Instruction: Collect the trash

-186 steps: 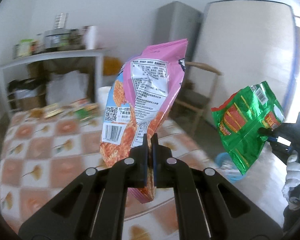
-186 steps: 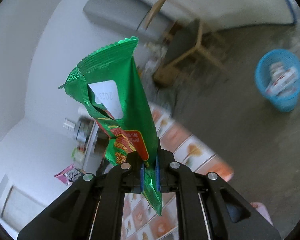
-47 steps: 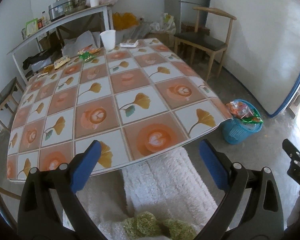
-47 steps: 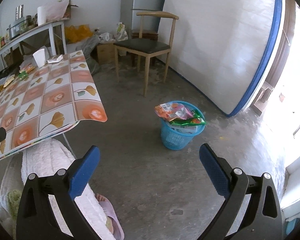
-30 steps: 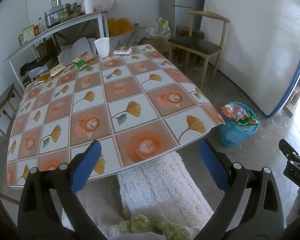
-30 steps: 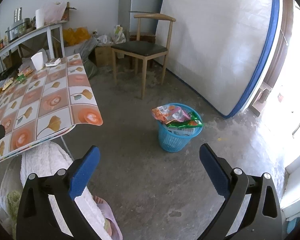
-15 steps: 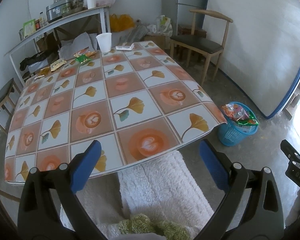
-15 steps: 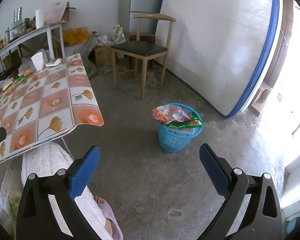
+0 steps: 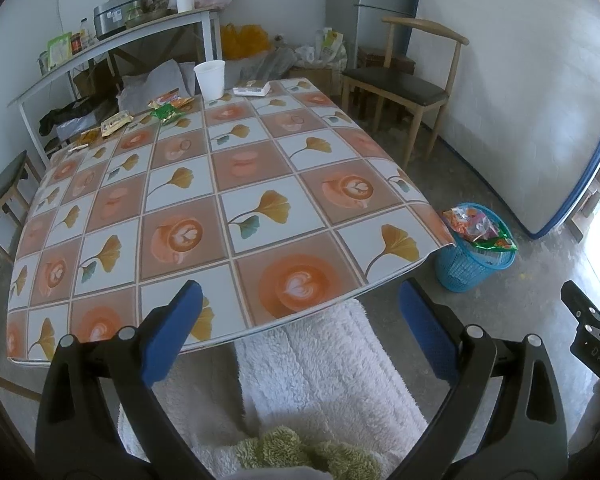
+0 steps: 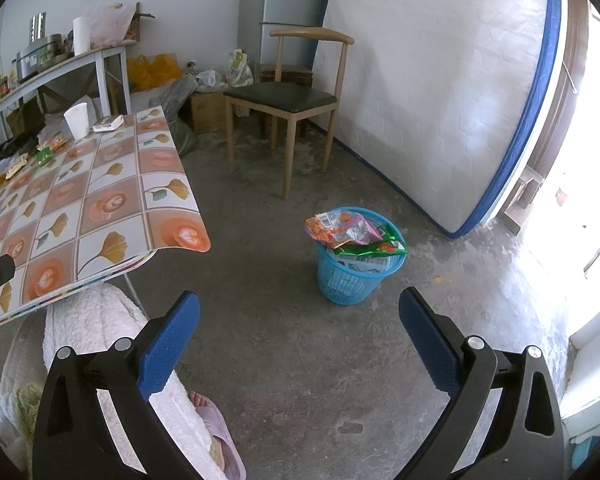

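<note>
**Both grippers empty, wrappers in basket, more on far table edge**

Left gripper (image 9: 298, 312) fingers spread wide, nothing between the blue pads (image 9: 172, 332); it hangs over the near edge of the table (image 9: 228, 184). Right gripper (image 10: 298, 316) also spread wide and empty, over bare concrete floor (image 10: 284, 344).

Blue basket (image 10: 348, 280) stands on the floor beside the table's corner, heaped with snack wrappers (image 10: 352, 234): an orange-pink bag on top, a green one at the rim; what lies deeper is hidden.

Small wrappers (image 9: 140, 114) lie along the table's far edge, near a white cup (image 9: 210, 79) and a flat packet (image 9: 252, 88); print too small to read.

The table hides most of the person's white fleecy legs (image 9: 320, 376). One slippered foot (image 10: 216, 424) shows, partly covered by the right gripper's finger. In the left view, the right gripper is cut off at the frame edge.
</note>
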